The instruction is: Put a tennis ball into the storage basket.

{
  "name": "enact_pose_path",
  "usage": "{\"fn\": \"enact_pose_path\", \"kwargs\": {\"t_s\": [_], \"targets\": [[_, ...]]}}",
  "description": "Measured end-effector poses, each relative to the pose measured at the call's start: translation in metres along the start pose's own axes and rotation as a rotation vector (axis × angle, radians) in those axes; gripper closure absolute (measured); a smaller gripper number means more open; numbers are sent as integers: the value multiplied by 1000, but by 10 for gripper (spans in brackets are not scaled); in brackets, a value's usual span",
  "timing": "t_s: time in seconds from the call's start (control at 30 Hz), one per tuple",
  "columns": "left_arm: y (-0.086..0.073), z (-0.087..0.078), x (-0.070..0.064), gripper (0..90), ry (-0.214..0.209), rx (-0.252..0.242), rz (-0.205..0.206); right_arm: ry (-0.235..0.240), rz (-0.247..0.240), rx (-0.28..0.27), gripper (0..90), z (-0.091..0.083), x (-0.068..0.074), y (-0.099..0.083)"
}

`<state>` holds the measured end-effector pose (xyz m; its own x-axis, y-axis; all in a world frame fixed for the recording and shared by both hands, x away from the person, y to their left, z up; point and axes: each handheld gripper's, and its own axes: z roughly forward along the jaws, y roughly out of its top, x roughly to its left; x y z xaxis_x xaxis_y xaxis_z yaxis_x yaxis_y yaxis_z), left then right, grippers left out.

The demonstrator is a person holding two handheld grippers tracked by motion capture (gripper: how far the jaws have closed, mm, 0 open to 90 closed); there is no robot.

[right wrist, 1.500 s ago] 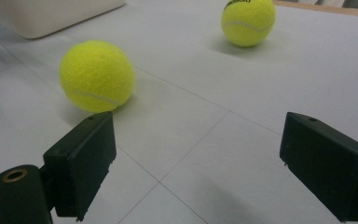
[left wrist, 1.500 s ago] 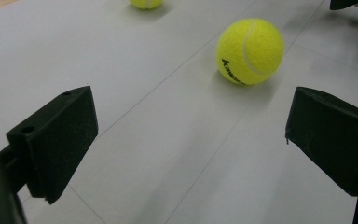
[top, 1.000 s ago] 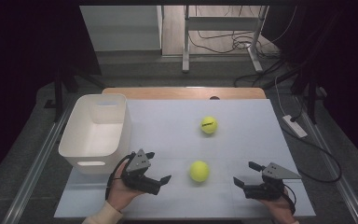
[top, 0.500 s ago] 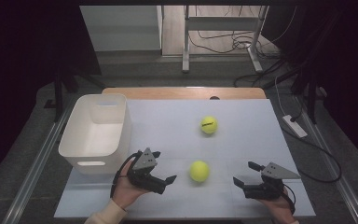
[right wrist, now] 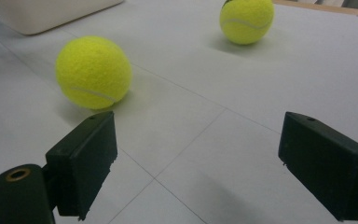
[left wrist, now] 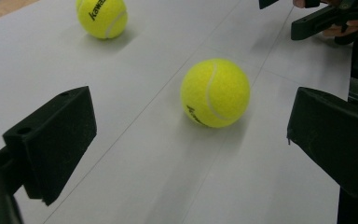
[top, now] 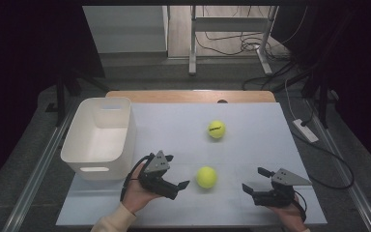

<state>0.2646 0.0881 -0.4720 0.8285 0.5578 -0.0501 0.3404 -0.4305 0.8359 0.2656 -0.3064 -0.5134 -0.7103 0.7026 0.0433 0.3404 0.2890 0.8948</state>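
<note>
Two yellow tennis balls lie on the white table. The near ball (top: 206,177) rests between my two grippers; the far ball (top: 216,129) sits farther back. My left gripper (top: 178,170) is open just left of the near ball, its jaws pointing at it. In the left gripper view the near ball (left wrist: 215,92) lies a little ahead of the open jaws (left wrist: 191,122), with the far ball (left wrist: 102,16) behind. My right gripper (top: 253,178) is open to the right of the near ball. The right gripper view has the near ball (right wrist: 93,72) ahead on the left and the far ball (right wrist: 247,14) beyond.
A white plastic bin (top: 99,137) stands at the table's left, close behind the left hand; its wall (right wrist: 51,11) appears in the right gripper view. The other hand's gripper (left wrist: 326,18) shows at the top right of the left gripper view. A wooden edge runs along the table's back.
The left gripper has crept a little to the right, closer to the near ball. The right gripper and both balls have stayed put.
</note>
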Motion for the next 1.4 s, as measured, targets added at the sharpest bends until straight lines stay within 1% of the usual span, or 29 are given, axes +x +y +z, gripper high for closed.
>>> {"fn": "enact_pose_path", "kwargs": {"t_s": [0.23, 0.43, 0.6, 0.87, 0.97, 1.07, 1.1, 1.27, 1.4], "targets": [[5, 7, -4, 16, -20, 11, 13, 0, -1, 2, 113, 0, 0, 0], [8, 12, -5, 13, -35, 21, 9, 0, 2, 0, 113, 0, 0, 0], [11, 21, -7, 11, -57, 43, 18, -1, 3, 1, 113, 0, 0, 0], [15, 23, -11, 12, -65, 40, 38, -1, 7, -3, 113, 0, -1, -1], [16, 27, -12, 12, -73, 53, 38, -1, 7, -2, 113, 0, -1, -1], [16, 34, -12, 8, -80, 79, 34, -2, 7, -1, 114, 1, -2, -1], [16, 36, -12, 6, -80, 88, 42, -2, 6, -1, 114, 1, -2, -1], [18, 42, -14, 4, -77, 109, 48, -1, 4, 0, 114, 1, -1, -1], [20, 49, -12, 5, -74, 119, 39, -2, 2, 1, 114, 1, -1, -1]]}}
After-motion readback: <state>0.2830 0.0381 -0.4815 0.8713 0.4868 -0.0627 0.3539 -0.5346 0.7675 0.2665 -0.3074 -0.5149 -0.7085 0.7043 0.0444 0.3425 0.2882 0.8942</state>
